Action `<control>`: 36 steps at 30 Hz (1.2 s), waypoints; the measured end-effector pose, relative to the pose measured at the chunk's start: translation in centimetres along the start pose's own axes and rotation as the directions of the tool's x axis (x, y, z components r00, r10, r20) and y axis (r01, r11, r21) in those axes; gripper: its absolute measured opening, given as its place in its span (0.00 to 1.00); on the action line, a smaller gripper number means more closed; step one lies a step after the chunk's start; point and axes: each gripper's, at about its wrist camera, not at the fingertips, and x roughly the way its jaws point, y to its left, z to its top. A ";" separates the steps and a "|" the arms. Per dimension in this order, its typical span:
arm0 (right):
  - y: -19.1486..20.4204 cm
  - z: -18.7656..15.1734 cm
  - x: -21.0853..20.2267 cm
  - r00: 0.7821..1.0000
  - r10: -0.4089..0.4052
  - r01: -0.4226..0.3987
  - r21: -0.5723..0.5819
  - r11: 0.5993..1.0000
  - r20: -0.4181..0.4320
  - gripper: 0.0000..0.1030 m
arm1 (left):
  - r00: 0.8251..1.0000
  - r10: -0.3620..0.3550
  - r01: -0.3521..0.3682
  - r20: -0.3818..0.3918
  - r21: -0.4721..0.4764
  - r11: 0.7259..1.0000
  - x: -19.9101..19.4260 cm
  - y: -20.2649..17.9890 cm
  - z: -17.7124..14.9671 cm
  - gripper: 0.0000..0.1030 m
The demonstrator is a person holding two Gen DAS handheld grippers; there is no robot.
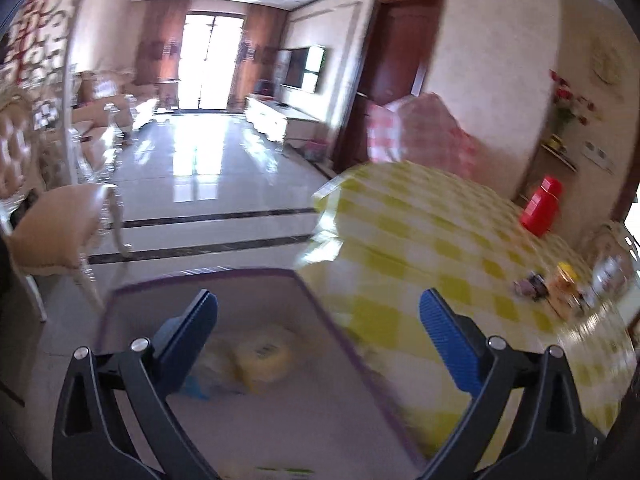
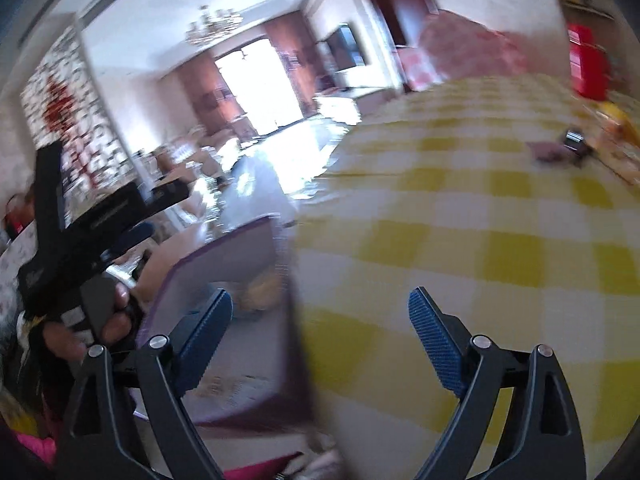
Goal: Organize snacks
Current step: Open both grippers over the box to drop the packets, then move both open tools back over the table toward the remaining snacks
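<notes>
A grey fabric bin [image 1: 256,271] with purple trim stands at the left edge of the yellow-checked table [image 1: 420,240]. Inside it lie a round yellow snack pack [image 1: 264,354] and a pale bag with blue print [image 1: 208,376]. My left gripper [image 1: 319,300] hangs open above the bin, nothing between its blue pads. My right gripper [image 2: 320,296] is open too, empty, over the bin's [image 2: 224,264] right wall and the tablecloth [image 2: 460,240]. Several small snacks [image 1: 560,284] lie blurred at the table's far right, and the right wrist view shows these snacks [image 2: 572,142] as well.
A red container [image 1: 542,206] stands at the back right of the table. A cushioned chair [image 1: 60,236] sits on the shiny floor to the left of the bin. A person's hand [image 2: 112,324] grips a black handle at the left of the right wrist view.
</notes>
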 end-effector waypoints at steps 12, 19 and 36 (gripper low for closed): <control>-18.9 -1.1 -11.8 0.942 -0.278 0.165 0.460 0.873 0.189 0.85 | 0.938 -0.242 0.314 -0.249 0.306 0.899 5.4 -21.0 -6.4 0.98; -26.4 1.6 -12.8 0.915 -0.382 0.290 0.452 0.844 0.127 0.85 | 0.948 -0.139 0.250 -0.286 0.403 0.880 13.0 -30.5 -5.5 0.98; -33.3 13.2 -2.0 0.923 -0.381 0.378 0.064 0.924 0.047 0.85 | 0.896 -0.253 0.325 -0.365 0.152 0.933 27.2 -34.9 0.5 0.98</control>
